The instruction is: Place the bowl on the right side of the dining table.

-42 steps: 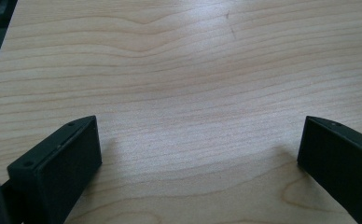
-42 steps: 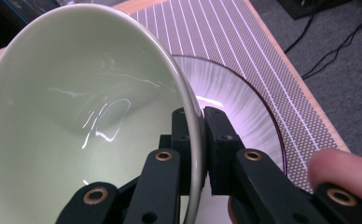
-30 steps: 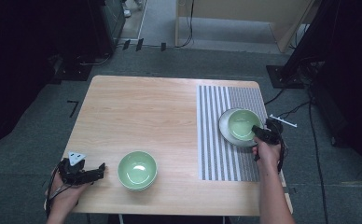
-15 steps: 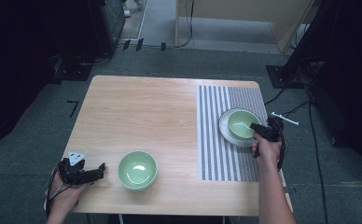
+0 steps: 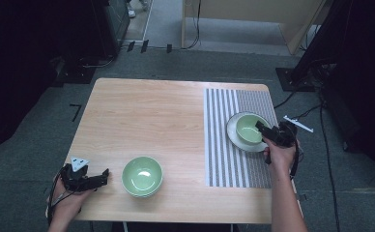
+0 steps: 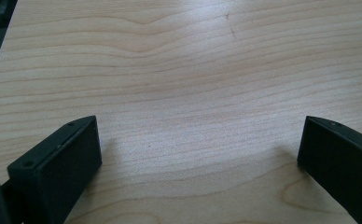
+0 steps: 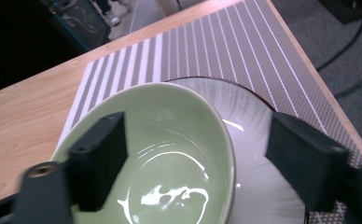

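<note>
The right gripper (image 5: 265, 131) has just been opening; its jaws now stand wide astride the near-right rim of a green bowl (image 5: 249, 129), one inside and one outside, pads clear of the rim. That bowl sits on a white plate (image 5: 237, 141) on the striped mat (image 5: 224, 159), close to the right edge of the table (image 5: 142, 111). The left gripper (image 5: 101, 176) rests at the near left corner, jaws wide over bare wood, just left of a second green bowl (image 5: 142, 175), with open tabletop beyond it.
</note>
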